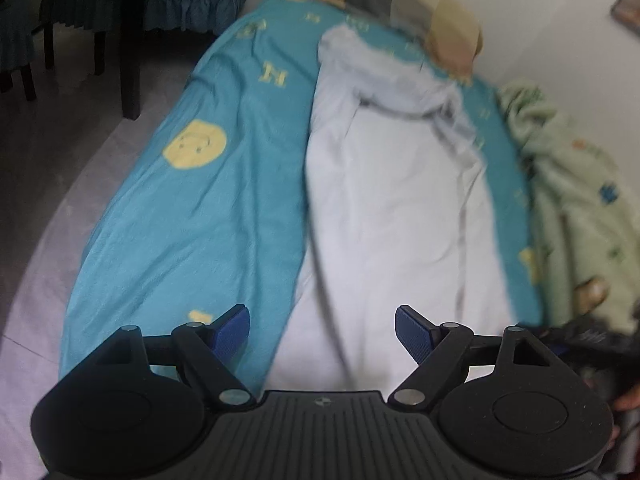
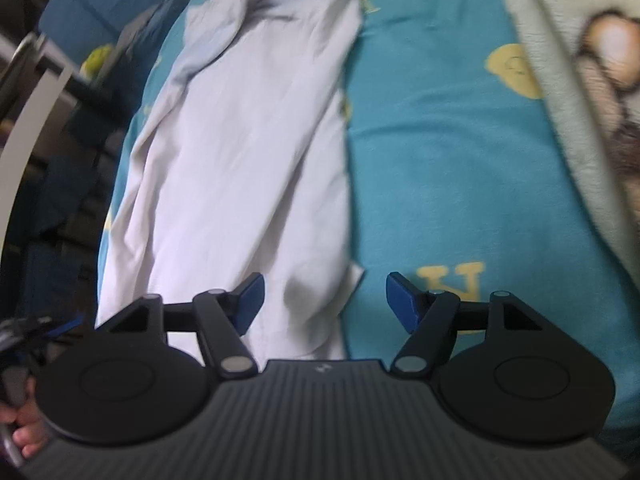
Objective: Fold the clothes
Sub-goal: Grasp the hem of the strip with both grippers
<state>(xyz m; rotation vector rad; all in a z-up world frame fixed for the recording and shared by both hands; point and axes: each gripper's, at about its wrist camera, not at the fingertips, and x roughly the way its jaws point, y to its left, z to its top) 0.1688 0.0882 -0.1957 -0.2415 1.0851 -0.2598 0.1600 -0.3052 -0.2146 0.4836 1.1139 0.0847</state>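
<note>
A pale white garment [image 1: 392,216] lies lengthwise on a teal bed sheet [image 1: 192,208], folded into a long strip with bunched, greyish cloth at its far end. My left gripper [image 1: 322,330] hovers over the garment's near end, open, with nothing between its blue pads [image 1: 230,332]. In the right wrist view the same white garment [image 2: 248,160] runs up the left half of the picture. My right gripper [image 2: 324,302] stands open above the garment's near right corner, its pads [image 2: 402,304] apart from the cloth.
A light green fleece blanket [image 1: 576,200] with cartoon prints lies along the wall side of the bed, also seen as the blanket [image 2: 580,92] in the right wrist view. Pillows [image 1: 440,12] sit at the head. Dark chairs [image 1: 72,20] with teal covers stand on the grey floor [image 1: 52,184].
</note>
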